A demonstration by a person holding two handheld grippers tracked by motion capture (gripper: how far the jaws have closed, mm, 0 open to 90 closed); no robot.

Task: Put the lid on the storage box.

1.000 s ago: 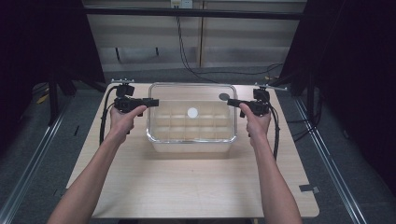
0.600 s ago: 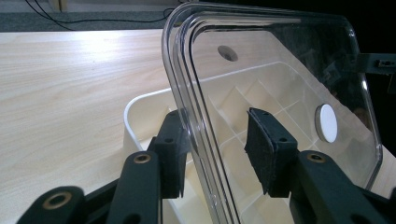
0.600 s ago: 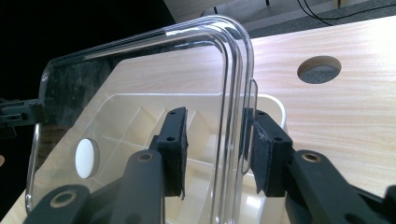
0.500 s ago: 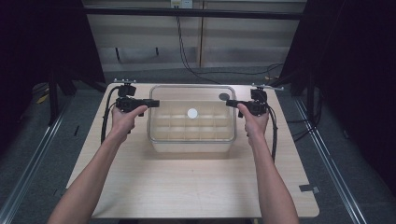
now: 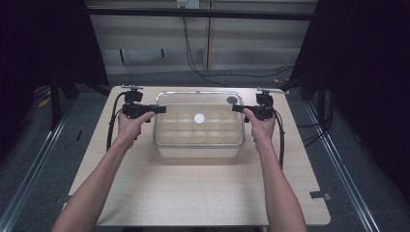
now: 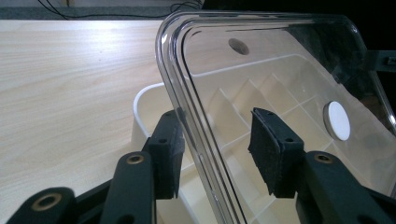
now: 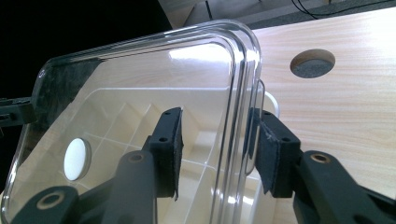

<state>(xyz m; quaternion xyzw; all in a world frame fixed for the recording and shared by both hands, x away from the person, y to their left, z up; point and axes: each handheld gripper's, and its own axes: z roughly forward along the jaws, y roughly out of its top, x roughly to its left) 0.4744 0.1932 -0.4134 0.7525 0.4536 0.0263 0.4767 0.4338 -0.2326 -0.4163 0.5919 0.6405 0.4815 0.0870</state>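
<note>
— Pale wood table (image 5: 193, 193), dark curtains either side; what sits between the two claws?

— A cream divided box (image 5: 198, 137), with a clear lid (image 5: 198, 104) over it. The left gripper (image 5: 155, 109) stands at the lid's left edge, the right gripper (image 5: 237, 108) at its right edge.

— Are they clamped on it?

— No. Both sets of jaws have just been opening. In the left gripper view the lid's rim (image 6: 187, 126) passes between the pads: one pad sits just beside it, the other stands apart. In the right gripper view the rim (image 7: 240, 116) again runs between the pads; the outer pad is very close, and I cannot tell if it touches.

— And the white disc (image 5: 199, 118)?

— Midway between the claws, on the lid I think; through clear plastic it's hard to judge.
</note>
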